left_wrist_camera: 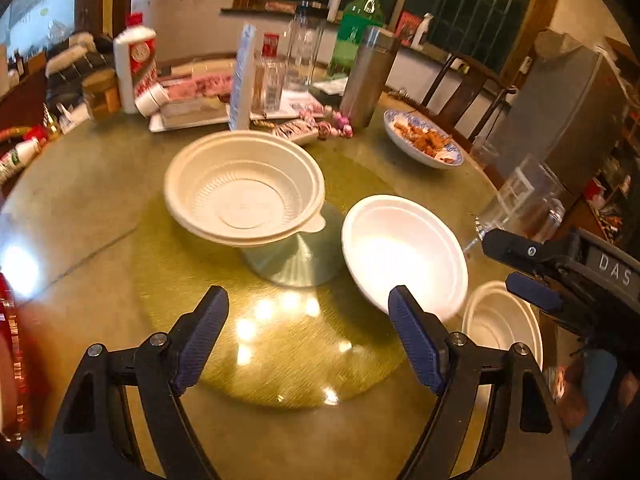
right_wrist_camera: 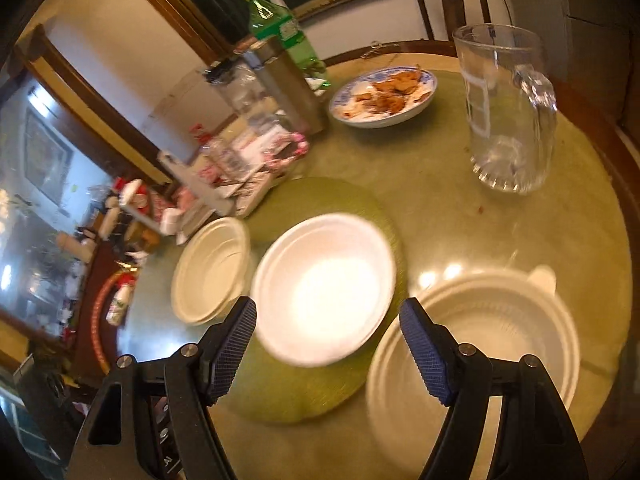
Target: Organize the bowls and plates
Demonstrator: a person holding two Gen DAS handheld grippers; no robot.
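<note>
Three empty disposable bowls sit on the glass-topped round table (left_wrist_camera: 80, 208). In the left wrist view a cream ribbed bowl (left_wrist_camera: 244, 192) lies ahead, and a smooth white bowl (left_wrist_camera: 404, 248) is to its right. A second cream ribbed bowl (left_wrist_camera: 500, 320) lies at lower right, partly behind a finger. My left gripper (left_wrist_camera: 308, 296) hangs open over bare glass. My right gripper (left_wrist_camera: 498, 260) enters from the right. In the right wrist view my right gripper (right_wrist_camera: 328, 308) is open above the white bowl (right_wrist_camera: 324, 288), between a cream bowl (right_wrist_camera: 210, 268) and a tabbed cream bowl (right_wrist_camera: 480, 340).
A blue-patterned plate with food (left_wrist_camera: 424, 138) (right_wrist_camera: 384, 96) sits at the far right. A glass mug (right_wrist_camera: 506, 112) stands near the table edge. A green bottle (left_wrist_camera: 360, 24), a steel flask (left_wrist_camera: 368, 76), boxes and packets crowd the back. Wooden chairs stand beyond.
</note>
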